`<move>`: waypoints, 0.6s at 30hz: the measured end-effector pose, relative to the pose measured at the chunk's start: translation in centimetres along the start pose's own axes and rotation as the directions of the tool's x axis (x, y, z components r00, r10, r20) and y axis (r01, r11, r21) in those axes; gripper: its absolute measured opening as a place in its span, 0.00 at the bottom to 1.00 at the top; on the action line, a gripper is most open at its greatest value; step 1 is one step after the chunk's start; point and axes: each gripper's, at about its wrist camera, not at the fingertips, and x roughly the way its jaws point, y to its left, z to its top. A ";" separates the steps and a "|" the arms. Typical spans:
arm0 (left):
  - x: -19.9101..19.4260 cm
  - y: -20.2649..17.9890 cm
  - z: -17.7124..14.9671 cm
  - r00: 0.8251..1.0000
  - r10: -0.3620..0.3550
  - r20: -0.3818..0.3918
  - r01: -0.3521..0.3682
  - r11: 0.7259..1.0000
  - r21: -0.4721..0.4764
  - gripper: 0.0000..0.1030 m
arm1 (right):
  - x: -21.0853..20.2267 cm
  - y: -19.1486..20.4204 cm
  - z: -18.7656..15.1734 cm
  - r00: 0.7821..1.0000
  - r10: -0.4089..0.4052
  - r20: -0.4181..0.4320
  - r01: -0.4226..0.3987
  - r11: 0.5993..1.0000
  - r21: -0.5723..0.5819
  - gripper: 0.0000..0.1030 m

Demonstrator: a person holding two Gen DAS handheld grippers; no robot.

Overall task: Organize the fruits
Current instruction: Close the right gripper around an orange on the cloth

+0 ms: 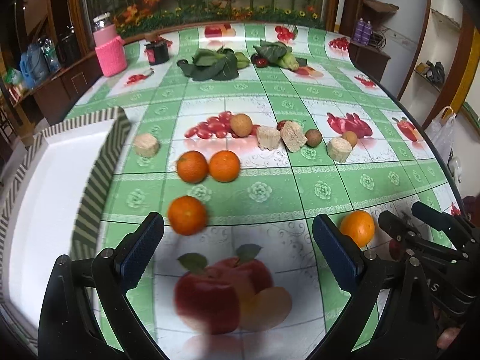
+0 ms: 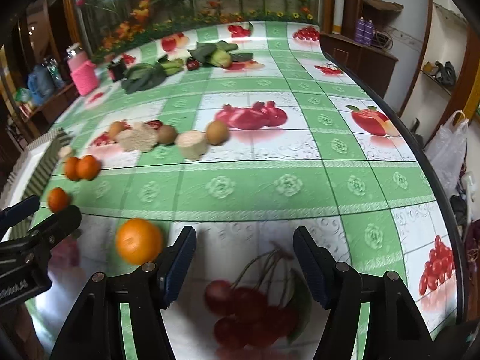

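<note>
Clearly both grippers hang empty over the desk (image 1: pixel 270 192): the left gripper (image 1: pixel 238 252) has its fingers spread wide, the right gripper (image 2: pixel 244 265) likewise. One orange (image 1: pixel 187 215) lies just ahead of the left finger's tip; another orange (image 2: pixel 139 241) sits just outside the right gripper's left finger. Oranges look firm, round and apt to roll, so grip across the widest middle. A white box (image 1: pixel 51 198) waits left.

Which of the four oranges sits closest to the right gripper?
The lone orange just left of the open right gripper. The other three lie farther off, near the foam box: a touching pair and a single.
</note>
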 end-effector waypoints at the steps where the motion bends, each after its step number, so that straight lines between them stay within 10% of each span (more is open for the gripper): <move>1: -0.3 0.1 0.0 1.000 0.000 0.006 0.000 1.000 0.004 0.98 | -0.4 0.2 -0.1 1.000 0.012 0.010 -0.012 1.000 -0.001 0.64; 18: -2.4 4.7 -3.5 0.997 -0.072 -0.034 0.075 0.993 0.089 0.98 | -2.2 3.9 -1.6 0.976 0.219 0.007 -0.216 0.966 -0.143 0.51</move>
